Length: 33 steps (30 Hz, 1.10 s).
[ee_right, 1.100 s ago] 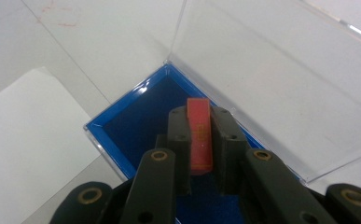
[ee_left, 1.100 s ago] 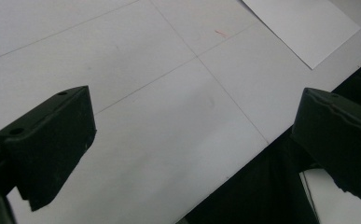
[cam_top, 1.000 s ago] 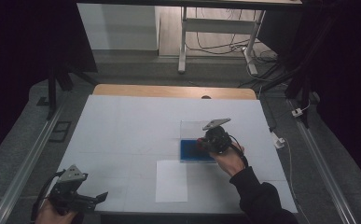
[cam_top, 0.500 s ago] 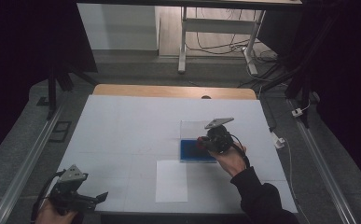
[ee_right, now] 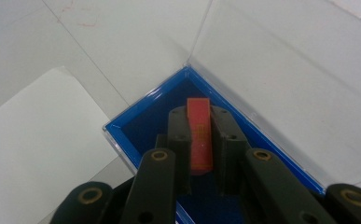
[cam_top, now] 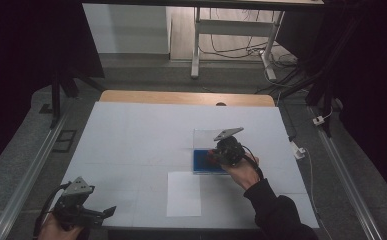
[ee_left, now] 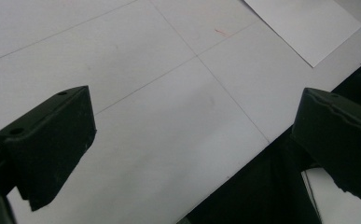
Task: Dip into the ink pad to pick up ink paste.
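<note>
In the high view, the right tool (cam_top: 216, 155) sits over a shallow blue tray (cam_top: 201, 161) near the middle of the white worktop (cam_top: 131, 140), held by the person's right hand (cam_top: 243, 172), whose dark sleeve comes in from the bottom edge. A clear lid (cam_top: 206, 137) lies flat on the far side of the tray, touching it along one edge. A white sheet of paper (cam_top: 183, 194) lies on the near side of this tool, just beside the tray's near-left corner. The left tool (cam_top: 101, 214) rests at the worktop's near-left corner, well apart from the tray, with its tips pointing toward the paper. In the left gripper view, the left tool (ee_left: 192, 135) has its two black jaws spread wide, with nothing but bare worktop (ee_left: 145, 116) and its faint grid lines between them; a corner of the paper (ee_left: 308, 28) lies ahead and to the right, and the worktop's edge runs below the right jaw. In the right gripper view, the right tool (ee_right: 200, 121) has its jaws pressed together on a small flat orange-red piece (ee_right: 199, 135), which stands upright on edge between them, above the dark blue floor of the tray (ee_right: 150, 121). The clear lid (ee_right: 285, 79) spreads out beyond the tray's far corner, and the paper (ee_right: 43, 140) lies to the left of the tool, beside the tray's left wall.
</note>
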Available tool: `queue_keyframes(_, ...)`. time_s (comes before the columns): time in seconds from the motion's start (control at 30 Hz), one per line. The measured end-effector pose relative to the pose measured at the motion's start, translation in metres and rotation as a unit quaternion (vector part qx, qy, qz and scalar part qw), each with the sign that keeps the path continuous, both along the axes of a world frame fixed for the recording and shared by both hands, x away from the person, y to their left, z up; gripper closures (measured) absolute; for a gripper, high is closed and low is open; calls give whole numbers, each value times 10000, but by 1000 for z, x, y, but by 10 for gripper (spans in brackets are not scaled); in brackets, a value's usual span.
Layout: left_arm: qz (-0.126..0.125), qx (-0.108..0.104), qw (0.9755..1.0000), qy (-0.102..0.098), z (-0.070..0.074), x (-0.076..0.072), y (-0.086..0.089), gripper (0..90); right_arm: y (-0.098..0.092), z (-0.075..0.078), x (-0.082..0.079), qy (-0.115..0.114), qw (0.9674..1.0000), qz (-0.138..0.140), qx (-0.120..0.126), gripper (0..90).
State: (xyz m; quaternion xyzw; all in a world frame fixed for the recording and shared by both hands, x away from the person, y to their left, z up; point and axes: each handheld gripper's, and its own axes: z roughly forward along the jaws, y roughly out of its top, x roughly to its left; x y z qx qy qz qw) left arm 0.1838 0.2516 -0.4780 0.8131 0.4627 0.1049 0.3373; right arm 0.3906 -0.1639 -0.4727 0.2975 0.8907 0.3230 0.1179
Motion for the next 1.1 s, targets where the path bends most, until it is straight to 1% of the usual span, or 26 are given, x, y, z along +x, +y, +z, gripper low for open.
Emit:
queue_keyframes(0.13,-8,16,10000,3,0,0,0,0,1,-3,1,26,10000,-20,-20,795)
queue_keyframes(0.23,-5,19,10000,9,0,0,-1,0,2,-7,2,53,9999,5,-87,796)
queue_keyframes(0.33,-11,25,10000,9,0,0,-1,0,3,-10,3,70,9997,-2,-215,796)
queue_keyframes(0.43,-15,27,10000,21,0,0,-1,0,3,-10,4,92,9997,-28,-207,797)
queue_keyframes(0.53,-12,41,10000,29,0,0,-1,0,5,-11,3,76,9996,-49,-258,798)
queue_keyframes(0.6,-1,41,10000,46,0,1,-1,0,7,-11,2,7,9995,-28,-322,799)
queue_keyframes(0.7,4,39,10000,60,-1,1,-1,0,14,-11,-3,-181,9984,28,-542,800)
queue_keyframes(0.77,-1,37,10000,65,-1,1,-1,0,19,-11,-7,-328,9965,66,-761,799)
queue_keyframes(0.87,3,44,10000,61,-1,1,-1,0,22,-12,-9,-463,9947,117,-909,799)
queue_keyframes(0.9,2,49,10000,60,-1,1,-1,0,22,-11,-9,-414,9952,95,-886,800)
queue_keyframes(0.93,0,51,10000,60,-1,1,-1,0,21,-12,-8,-352,9962,31,-792,800)
queue_keyframes(1.03,2,46,10000,66,-1,1,-1,0,13,-13,-2,-116,9989,-67,-451,801)
queue_keyframes(1.07,7,45,10000,63,-1,1,-1,0,9,-13,1,-26,9993,-85,-363,801)
queue_keyframes(1.1,4,40,10000,67,-1,1,-1,0,7,-14,3,69,9996,-134,-220,801)
